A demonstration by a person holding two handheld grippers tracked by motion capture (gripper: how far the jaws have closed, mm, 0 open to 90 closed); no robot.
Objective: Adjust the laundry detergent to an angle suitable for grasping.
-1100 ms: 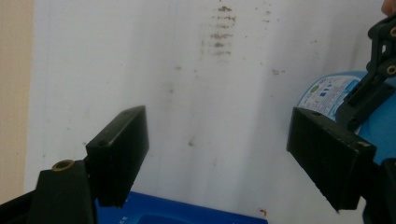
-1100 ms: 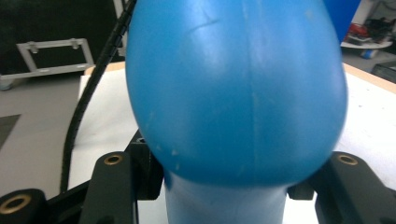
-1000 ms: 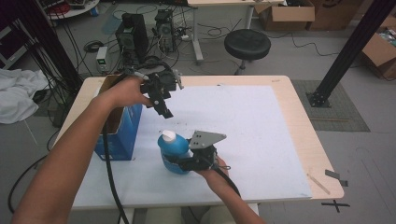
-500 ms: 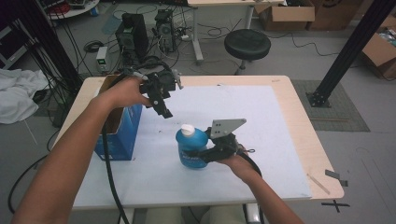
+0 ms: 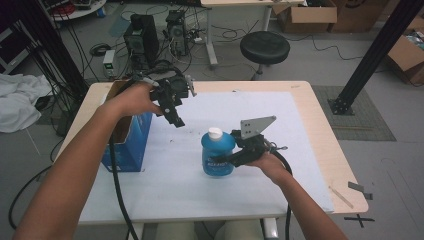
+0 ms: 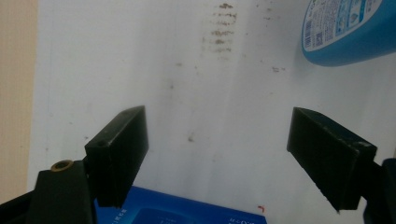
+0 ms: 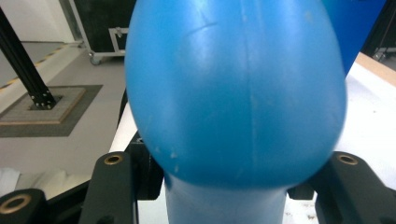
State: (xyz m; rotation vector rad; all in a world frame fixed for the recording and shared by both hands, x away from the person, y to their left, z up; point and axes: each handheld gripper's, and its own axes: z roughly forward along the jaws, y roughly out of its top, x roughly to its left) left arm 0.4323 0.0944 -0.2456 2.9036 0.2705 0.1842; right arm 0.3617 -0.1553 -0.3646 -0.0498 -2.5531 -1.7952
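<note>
A blue bottle (image 5: 217, 155) with a white cap (image 5: 215, 133) stands upright near the middle of the white table cover (image 5: 280, 125). My right gripper (image 5: 234, 160) is shut on its lower body from the right side. In the right gripper view the bottle (image 7: 233, 93) bulges between the two black jaws. My left gripper (image 5: 176, 117) hangs open above the cover, beside the blue box (image 5: 125, 147), with nothing between its fingers (image 6: 121, 149). The left gripper view looks down on the bottle (image 6: 345, 28) at the upper right and the box (image 6: 187, 212) below.
The blue box with open brown flaps stands at the table's left side. A black stool (image 5: 265, 47), computer cases (image 5: 142, 35) and cables lie on the floor behind. A black frame post (image 5: 370, 55) rises at the right. Small tape pieces (image 5: 357, 187) mark the front right corner.
My right gripper has carried the blue bottle to the right, from beside the box to the middle of the cover. The left gripper has stayed in place, open.
</note>
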